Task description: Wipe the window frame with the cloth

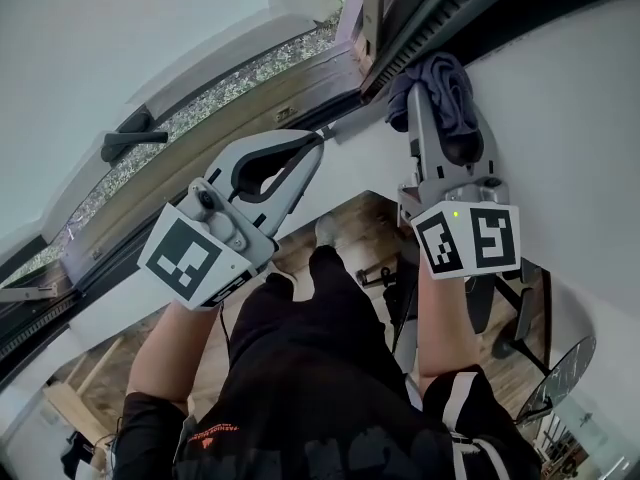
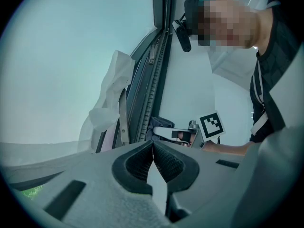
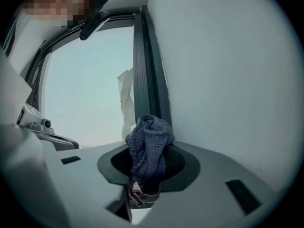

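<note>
- Cloth [image 3: 151, 137]: dark blue-grey knit, bunched into a wad, one loose thread hanging at its lower end.
- Right claw [image 3: 148, 167]: clenched on the cloth; the wad bulges out past the tips.
- Location: cloth held up at the dark window frame [image 1: 430, 13], just beside the white wall [image 1: 570, 108]; contact cannot be told.
- Left claw [image 2: 153, 148]: clenched, tips together, nothing between them; raised near the frame, apart from the cloth.
- Count: one cloth, two claws, one window handle [image 1: 130, 140].

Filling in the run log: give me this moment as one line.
left gripper: shut, empty | right gripper: shut on cloth | cloth by window frame, contact unclear
</note>
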A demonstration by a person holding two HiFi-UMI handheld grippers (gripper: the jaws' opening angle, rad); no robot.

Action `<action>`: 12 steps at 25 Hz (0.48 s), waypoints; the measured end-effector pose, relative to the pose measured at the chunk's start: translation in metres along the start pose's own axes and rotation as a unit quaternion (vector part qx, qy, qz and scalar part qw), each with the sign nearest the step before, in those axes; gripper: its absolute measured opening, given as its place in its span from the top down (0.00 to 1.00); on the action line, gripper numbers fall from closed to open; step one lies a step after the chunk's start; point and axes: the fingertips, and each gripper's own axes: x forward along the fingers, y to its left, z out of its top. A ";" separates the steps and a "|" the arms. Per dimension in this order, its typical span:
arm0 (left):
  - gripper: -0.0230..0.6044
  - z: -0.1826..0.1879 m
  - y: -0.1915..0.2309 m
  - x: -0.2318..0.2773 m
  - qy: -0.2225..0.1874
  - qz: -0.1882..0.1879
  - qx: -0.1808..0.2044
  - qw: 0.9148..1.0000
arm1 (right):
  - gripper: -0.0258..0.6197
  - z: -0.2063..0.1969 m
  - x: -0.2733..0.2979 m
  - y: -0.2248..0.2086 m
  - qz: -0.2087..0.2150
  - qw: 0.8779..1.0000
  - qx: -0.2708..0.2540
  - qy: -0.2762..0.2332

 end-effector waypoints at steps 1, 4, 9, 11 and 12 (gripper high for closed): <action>0.93 -0.002 0.000 0.001 0.001 -0.001 -0.001 1.000 | 0.79 -0.004 0.000 0.000 0.000 1.000 0.002 0.002; 0.93 -0.010 0.001 0.003 0.004 -0.003 -0.006 1.000 | 0.79 -0.016 0.001 0.001 0.001 1.000 0.008 0.009; 0.93 -0.026 0.002 0.007 0.012 -0.006 -0.016 1.000 | 0.79 -0.037 0.003 0.001 0.000 1.000 0.014 0.020; 0.93 -0.032 0.003 0.008 0.014 -0.006 -0.018 1.000 | 0.79 -0.044 0.004 -0.001 -0.002 1.000 0.016 0.022; 0.93 -0.035 0.003 0.009 0.014 -0.007 -0.019 1.000 | 0.79 -0.047 0.004 -0.001 -0.003 1.000 0.016 0.022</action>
